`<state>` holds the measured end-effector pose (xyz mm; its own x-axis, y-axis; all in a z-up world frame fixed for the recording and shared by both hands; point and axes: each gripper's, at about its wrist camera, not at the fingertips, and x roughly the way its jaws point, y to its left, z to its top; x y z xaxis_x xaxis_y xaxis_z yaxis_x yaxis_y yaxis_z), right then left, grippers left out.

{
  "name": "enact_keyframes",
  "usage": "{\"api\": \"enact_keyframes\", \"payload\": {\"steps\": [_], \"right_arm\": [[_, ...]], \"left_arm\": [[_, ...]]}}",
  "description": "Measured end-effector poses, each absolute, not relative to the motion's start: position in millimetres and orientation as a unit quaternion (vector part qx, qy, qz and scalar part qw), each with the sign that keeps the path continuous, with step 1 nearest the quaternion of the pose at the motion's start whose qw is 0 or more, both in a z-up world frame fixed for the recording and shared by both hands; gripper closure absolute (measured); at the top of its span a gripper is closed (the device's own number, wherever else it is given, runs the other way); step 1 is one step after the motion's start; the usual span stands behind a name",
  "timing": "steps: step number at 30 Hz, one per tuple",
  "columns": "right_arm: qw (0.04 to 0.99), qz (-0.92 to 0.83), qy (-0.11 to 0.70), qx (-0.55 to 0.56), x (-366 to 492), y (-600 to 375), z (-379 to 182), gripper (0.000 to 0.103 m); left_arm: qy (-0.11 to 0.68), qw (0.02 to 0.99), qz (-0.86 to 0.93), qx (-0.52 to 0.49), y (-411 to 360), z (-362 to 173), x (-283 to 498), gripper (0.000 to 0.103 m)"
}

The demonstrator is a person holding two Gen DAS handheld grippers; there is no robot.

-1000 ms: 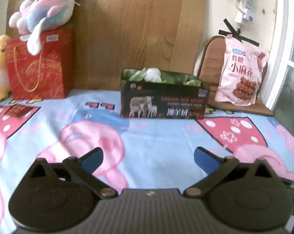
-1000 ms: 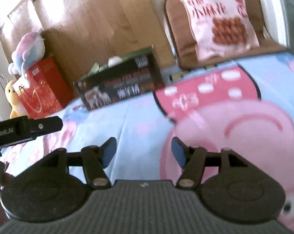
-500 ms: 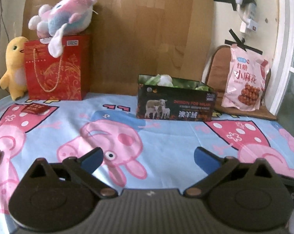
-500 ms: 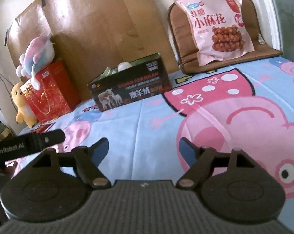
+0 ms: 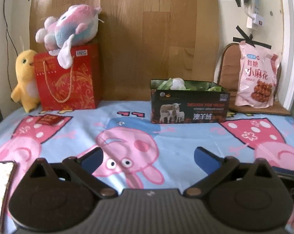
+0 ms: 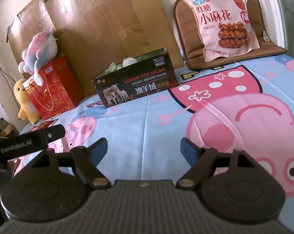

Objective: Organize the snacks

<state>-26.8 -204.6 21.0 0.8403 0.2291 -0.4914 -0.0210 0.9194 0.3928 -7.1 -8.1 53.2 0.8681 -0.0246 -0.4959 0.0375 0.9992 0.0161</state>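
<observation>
A dark open box (image 5: 188, 105) with sheep printed on it holds green and white packets and stands at the back of the cartoon-print sheet; it also shows in the right wrist view (image 6: 135, 84). A large pink snack bag (image 5: 257, 75) leans on a brown cushion at the back right, and shows in the right wrist view (image 6: 223, 17). A small red packet (image 5: 49, 120) lies flat at the left. My left gripper (image 5: 148, 156) is open and empty, well short of the box. My right gripper (image 6: 144, 148) is open and empty over the sheet.
A red gift bag (image 5: 66, 78) with a pink-blue plush (image 5: 69, 28) on top and a yellow plush (image 5: 25, 80) stand at the back left. A phone (image 5: 0, 187) lies at the near left edge. A wooden board (image 5: 156, 35) backs the scene.
Both grippers have pulled back from the box and the views have widened. The right gripper's fingers have opened wider. The left gripper has stayed open.
</observation>
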Motion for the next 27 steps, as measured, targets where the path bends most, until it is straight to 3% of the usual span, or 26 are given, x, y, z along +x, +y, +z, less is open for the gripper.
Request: {"api": "enact_keyframes", "payload": {"steps": [27], "right_arm": [[0.934,0.078,0.282,0.206,-35,-210,18,0.016]], "left_arm": [[0.276,0.96,-0.002,0.055,-30,57,-4,0.0]]}}
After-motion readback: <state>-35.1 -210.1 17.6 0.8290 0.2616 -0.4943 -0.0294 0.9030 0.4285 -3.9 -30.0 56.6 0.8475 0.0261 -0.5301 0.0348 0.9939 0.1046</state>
